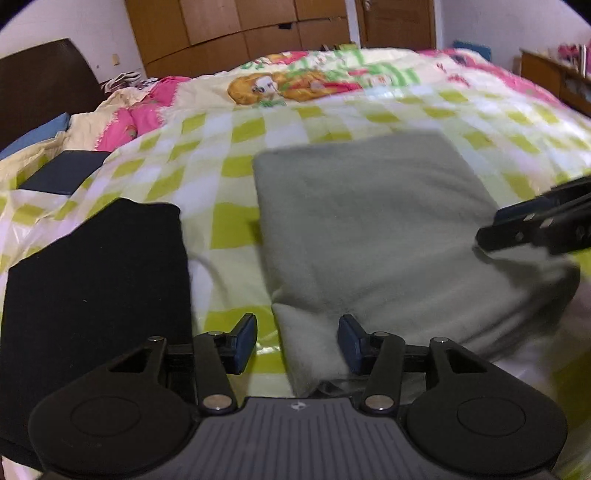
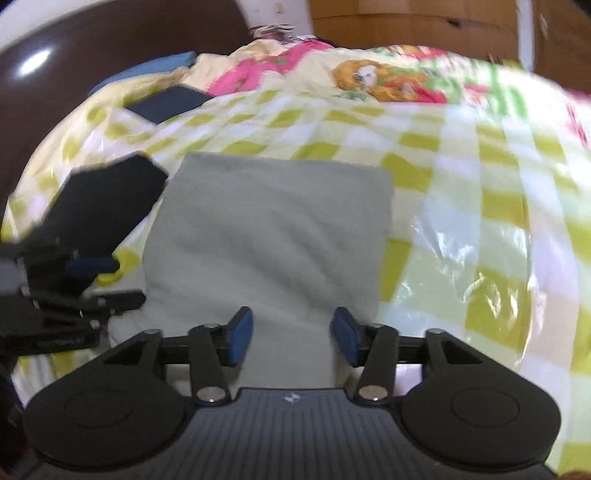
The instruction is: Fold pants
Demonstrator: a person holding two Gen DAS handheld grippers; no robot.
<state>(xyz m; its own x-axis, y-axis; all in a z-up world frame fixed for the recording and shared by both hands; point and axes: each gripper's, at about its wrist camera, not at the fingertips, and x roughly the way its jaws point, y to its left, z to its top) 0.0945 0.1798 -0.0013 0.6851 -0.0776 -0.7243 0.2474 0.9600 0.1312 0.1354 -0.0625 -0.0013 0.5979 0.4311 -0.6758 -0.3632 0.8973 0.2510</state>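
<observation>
The grey pants (image 1: 373, 236) lie folded into a thick rectangle on the green-checked bedspread (image 1: 221, 162). My left gripper (image 1: 297, 343) is open, its jaws standing over the near left corner of the fold with nothing between them. My right gripper (image 2: 293, 339) is open over the near edge of the same grey pants (image 2: 269, 236). The right gripper also shows in the left wrist view (image 1: 532, 229) at the right edge of the pants. The left gripper also shows in the right wrist view (image 2: 85, 284) at the left of the pants.
A folded black garment (image 1: 96, 280) lies left of the grey pants; it also shows in the right wrist view (image 2: 107, 199). A dark blue flat item (image 1: 66, 171) lies farther left. A dark headboard (image 1: 40, 81), wooden wardrobe (image 1: 236, 29) and side shelf (image 1: 554, 74) surround the bed.
</observation>
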